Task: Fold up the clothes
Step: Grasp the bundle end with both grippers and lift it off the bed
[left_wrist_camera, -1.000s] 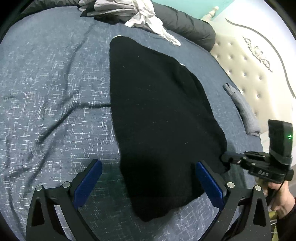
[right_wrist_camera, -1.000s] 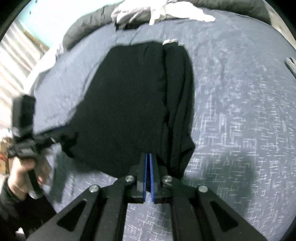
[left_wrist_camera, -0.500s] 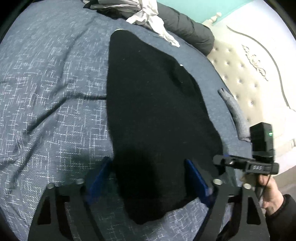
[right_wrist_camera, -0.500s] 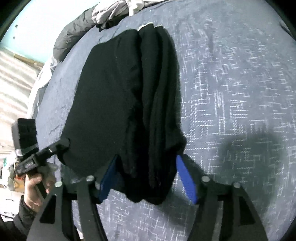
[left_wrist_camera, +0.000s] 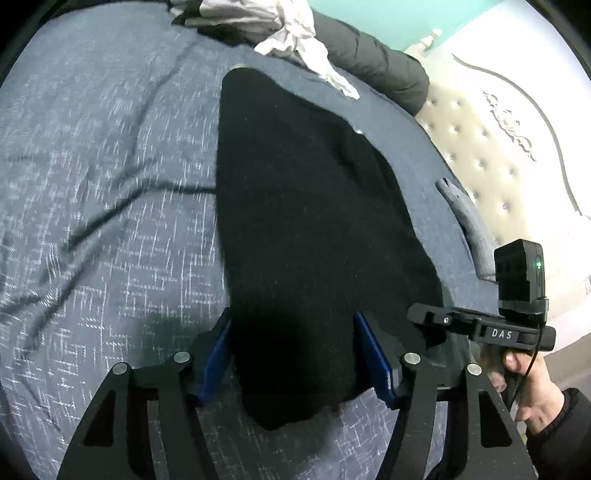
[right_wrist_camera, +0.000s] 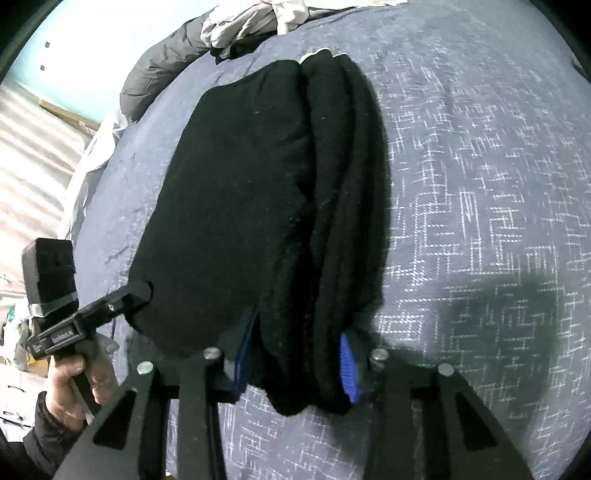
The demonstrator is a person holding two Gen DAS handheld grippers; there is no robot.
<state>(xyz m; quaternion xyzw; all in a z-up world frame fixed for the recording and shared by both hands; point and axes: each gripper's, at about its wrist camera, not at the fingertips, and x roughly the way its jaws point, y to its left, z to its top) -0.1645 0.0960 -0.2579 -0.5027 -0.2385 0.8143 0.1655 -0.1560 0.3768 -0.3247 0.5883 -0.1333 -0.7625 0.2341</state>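
A black garment lies lengthwise on the blue-grey patterned bed, folded into a long strip with stacked folds on its right side. My left gripper is open, its blue pads on either side of the garment's near left end. My right gripper is open too, its blue pads astride the near right corner with the folded layers between them. Each gripper also shows in the other's view, the right one and the left one, held by a hand.
A heap of white and grey clothes and a dark quilt lie at the far end of the bed. A grey folded item lies near the tufted cream headboard. The bed edge runs at the left in the right wrist view.
My right gripper has opened from shut and now sits around the garment's near right corner. My left gripper has moved forward onto the near left end and narrowed its opening.
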